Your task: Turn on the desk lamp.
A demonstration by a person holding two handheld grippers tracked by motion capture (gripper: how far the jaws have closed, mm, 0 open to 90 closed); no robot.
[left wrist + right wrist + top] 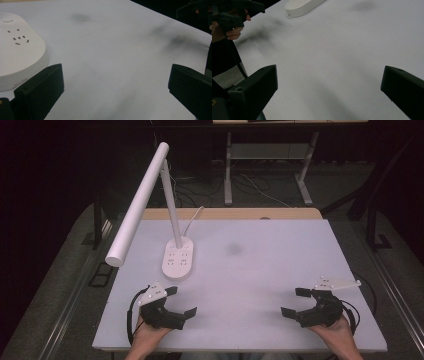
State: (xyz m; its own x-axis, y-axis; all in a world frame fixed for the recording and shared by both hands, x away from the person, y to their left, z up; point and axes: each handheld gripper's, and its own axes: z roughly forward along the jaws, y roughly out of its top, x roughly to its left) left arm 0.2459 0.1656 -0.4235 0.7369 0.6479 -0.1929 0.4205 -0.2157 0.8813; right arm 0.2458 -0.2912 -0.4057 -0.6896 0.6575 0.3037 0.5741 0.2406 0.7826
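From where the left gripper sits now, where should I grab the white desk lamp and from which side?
Probably the thin upright stem, just above the oval base. It is narrow enough for the jaws, while the base looks too broad and flat. Bring the left gripper, now open beside the base, in from the near side, jaws level.

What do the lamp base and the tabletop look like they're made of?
Lamp base: looks like white moulded plastic with a matte to satin finish, going by its rounded edges and the socket slots cut into its top. Tabletop: seems a smooth matte white board, perhaps laminate, with grey smudges and a wooden strip along the far edge.
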